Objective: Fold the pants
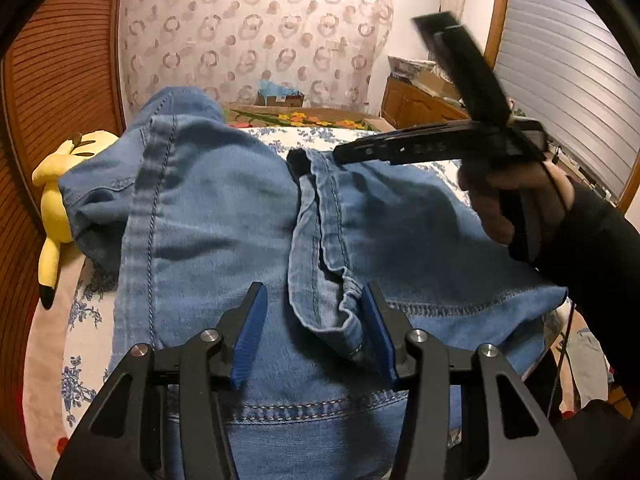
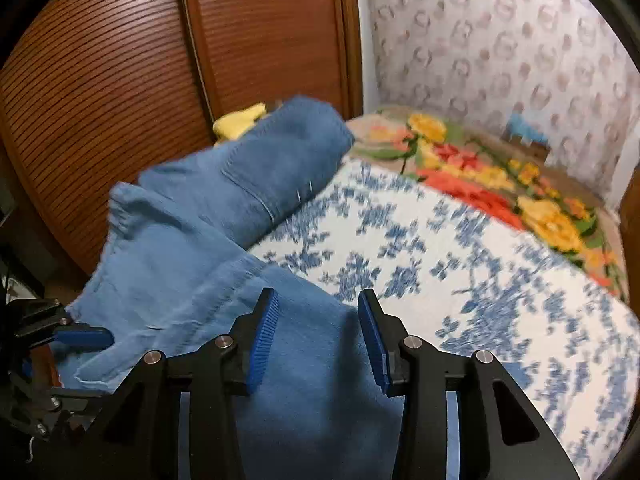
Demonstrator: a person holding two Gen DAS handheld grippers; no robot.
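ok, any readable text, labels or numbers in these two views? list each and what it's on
No text reads cleanly in either view.
Right tongs, left wrist view: pale marks along the side, motion-blurred, unreadable.
Cardboard box by the far wall: a pale label, too small to read.
Jeans, bedspread, plush toy: no lettering visible.

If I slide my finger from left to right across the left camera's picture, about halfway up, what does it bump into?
Wooden slatted door → yellow plush toy → blue jeans → hand holding the right gripper → black sleeve.
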